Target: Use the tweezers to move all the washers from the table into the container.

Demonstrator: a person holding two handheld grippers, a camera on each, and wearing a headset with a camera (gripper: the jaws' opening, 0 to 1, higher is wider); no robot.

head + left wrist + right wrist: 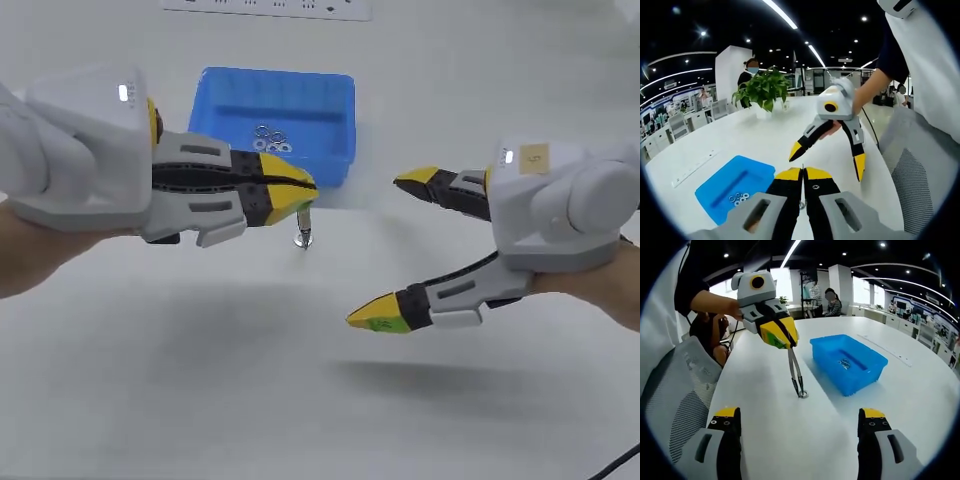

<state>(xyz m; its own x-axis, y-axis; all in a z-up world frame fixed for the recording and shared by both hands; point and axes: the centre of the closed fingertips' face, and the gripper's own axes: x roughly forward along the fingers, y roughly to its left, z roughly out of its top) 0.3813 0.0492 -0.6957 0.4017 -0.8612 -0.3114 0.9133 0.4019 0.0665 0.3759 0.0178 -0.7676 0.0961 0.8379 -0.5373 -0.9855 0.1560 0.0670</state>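
My left gripper [305,195] is shut on a pair of metal tweezers [303,225] that point down at the white table. In the right gripper view the tweezers [796,371] hang from the left gripper [782,337], their tips at a single washer [803,394] on the table. I cannot tell whether the tips pinch it. The blue container [280,105] stands just behind and holds several washers [270,140]. My right gripper [380,250] hovers open to the right of the tweezers, with nothing between its jaws.
The white table [200,400] stretches wide around the container. A white power strip [270,8] lies at the far edge. A potted plant [762,90] stands further along the table, and a mesh chair [680,390] sits beside it.
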